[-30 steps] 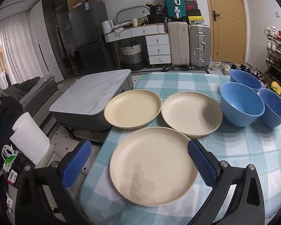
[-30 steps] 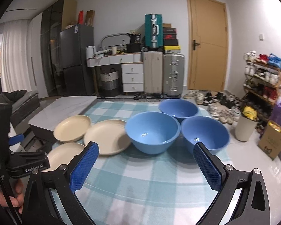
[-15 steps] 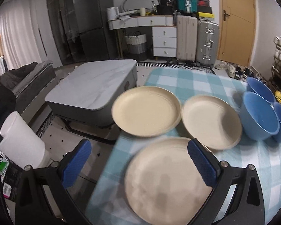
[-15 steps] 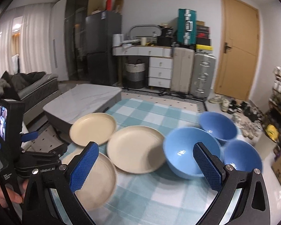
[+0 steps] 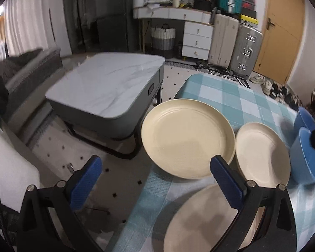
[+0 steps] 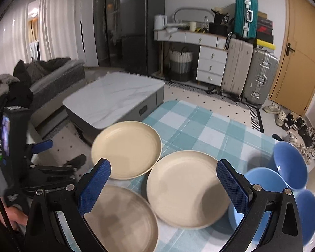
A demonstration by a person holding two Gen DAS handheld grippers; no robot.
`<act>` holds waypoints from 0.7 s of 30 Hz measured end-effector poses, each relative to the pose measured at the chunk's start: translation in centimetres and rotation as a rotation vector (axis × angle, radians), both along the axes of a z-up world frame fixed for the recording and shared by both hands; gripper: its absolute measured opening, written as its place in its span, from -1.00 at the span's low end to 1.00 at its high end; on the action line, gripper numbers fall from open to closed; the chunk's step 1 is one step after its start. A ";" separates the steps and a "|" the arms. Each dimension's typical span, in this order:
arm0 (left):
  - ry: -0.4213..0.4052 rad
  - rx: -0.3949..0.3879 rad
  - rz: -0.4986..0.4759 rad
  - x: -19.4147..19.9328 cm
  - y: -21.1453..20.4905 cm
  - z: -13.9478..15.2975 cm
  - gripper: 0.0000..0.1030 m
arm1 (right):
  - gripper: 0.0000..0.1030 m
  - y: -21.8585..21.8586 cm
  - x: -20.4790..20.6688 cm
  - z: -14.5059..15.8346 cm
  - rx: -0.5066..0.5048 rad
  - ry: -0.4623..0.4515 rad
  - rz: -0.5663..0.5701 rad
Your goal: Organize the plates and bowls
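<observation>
Through the left wrist camera I see my left gripper (image 5: 157,180) spread wide and holding nothing, its blue pads hanging over the table's left edge. The left pad (image 5: 86,182) sits above the dotted floor (image 5: 77,145); the right pad (image 5: 226,180) overlaps the rims of the far-left plate (image 5: 187,136) and the near plate (image 5: 208,220). A third plate (image 5: 262,157) lies just right of the far-left one, rims nearly touching. Two blue bowls (image 5: 306,157) crowd the right edge (partly cut off by the lens). All rest on the checked cloth (image 5: 231,96). A marble table (image 5: 107,90) stands on the floor to the left.

Through the right wrist camera my right gripper (image 6: 161,187) is also wide, gripping nothing. Between its pads lies the middle plate (image 6: 184,187); the far-left plate (image 6: 126,149) is beyond and left of it, the near plate (image 6: 121,216) under the left pad. Three bowls (image 6: 289,168) cluster at the right, close together, on the cloth (image 6: 199,130). At far left I see the left gripper (image 6: 42,163) side-on, off the table's edge. Suitcases (image 6: 247,71) line the back wall.
</observation>
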State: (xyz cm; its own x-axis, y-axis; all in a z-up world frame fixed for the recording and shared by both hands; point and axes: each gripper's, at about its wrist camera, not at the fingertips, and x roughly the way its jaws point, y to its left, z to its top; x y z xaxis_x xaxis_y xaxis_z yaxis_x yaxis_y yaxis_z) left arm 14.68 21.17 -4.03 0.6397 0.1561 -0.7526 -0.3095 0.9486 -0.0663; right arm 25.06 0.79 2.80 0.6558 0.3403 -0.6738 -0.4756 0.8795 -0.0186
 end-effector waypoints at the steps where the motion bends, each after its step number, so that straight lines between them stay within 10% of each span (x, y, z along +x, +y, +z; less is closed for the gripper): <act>1: 0.004 -0.034 -0.006 0.5 0.5 -0.3 1.00 | 0.99 0.4 0.9 -0.4 -0.013 0.009 -0.009; 21: 0.133 -0.215 -0.008 9.2 6.7 -7.0 0.67 | 0.97 8.6 13.8 -8.7 -0.208 0.163 0.089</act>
